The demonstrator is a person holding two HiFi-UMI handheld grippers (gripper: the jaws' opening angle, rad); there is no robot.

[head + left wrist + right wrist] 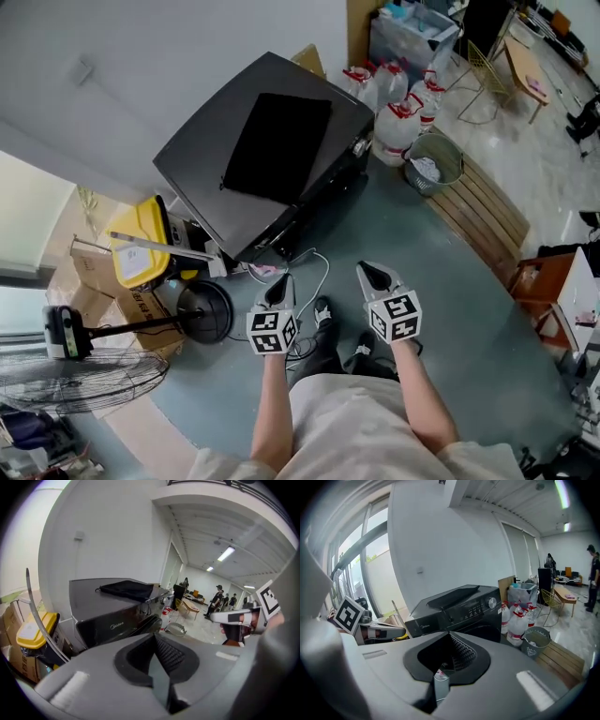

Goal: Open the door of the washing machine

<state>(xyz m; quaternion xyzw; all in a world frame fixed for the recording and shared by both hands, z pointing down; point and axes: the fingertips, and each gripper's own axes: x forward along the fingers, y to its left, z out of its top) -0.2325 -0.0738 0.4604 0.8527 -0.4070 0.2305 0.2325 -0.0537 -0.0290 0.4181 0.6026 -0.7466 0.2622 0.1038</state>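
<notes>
A black front-loading washing machine [202, 169] stands against the white wall, with a black cloth [279, 145] lying on its top. Its dark front [485, 629] with a knob and buttons faces me, and the door looks closed. Both grippers hang in the air short of the machine, touching nothing. My left gripper [281, 284] is shut and empty, with the machine [112, 618] beyond its jaws [157, 656]. My right gripper [375, 274] is also shut and empty [450, 652]. Each gripper shows in the other's view: the right gripper [236, 618] and the left gripper [372, 631].
Water jugs [401, 108] and a grey waste bin [433, 161] stand right of the machine, beside a slatted wooden bench [487, 214]. A yellow bin [139, 242], boxes and a floor fan [84, 373] crowd its left. Cables [314, 272] lie on the floor before it.
</notes>
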